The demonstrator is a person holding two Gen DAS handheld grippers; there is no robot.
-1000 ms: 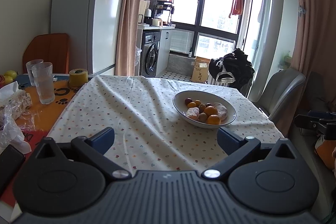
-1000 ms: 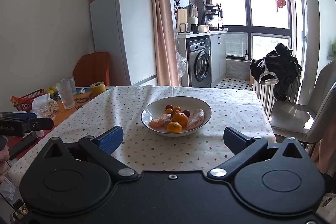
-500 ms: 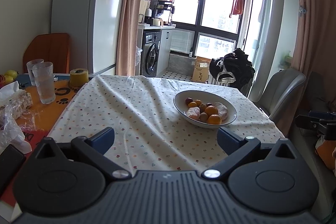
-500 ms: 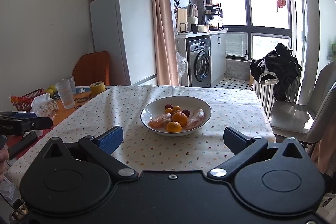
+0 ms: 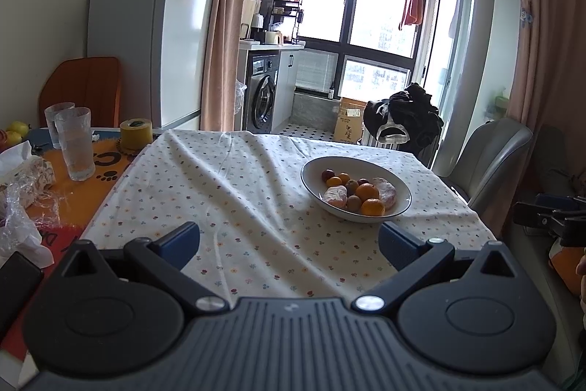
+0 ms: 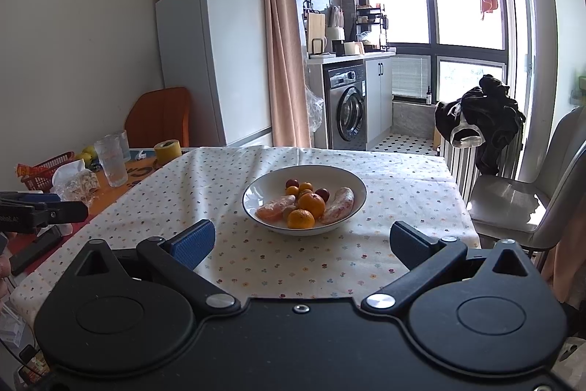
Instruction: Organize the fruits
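Observation:
A white bowl stands on the flowered tablecloth and holds mixed fruit: oranges, small dark plums and two wrapped pinkish pieces. My left gripper hovers open above the cloth, near the table's front edge, with the bowl ahead to its right. Open as well, my right gripper faces the bowl just in front of its fingers. Neither holds anything.
Left of the cloth are two glasses, a yellow tape roll, crinkled plastic wrap and yellow fruit by a red basket. A grey chair stands at the table's right. A fridge is behind.
Almost nothing: both grippers stay open and nearly still. The bowl sits a touch lower and nearer in the left wrist view.

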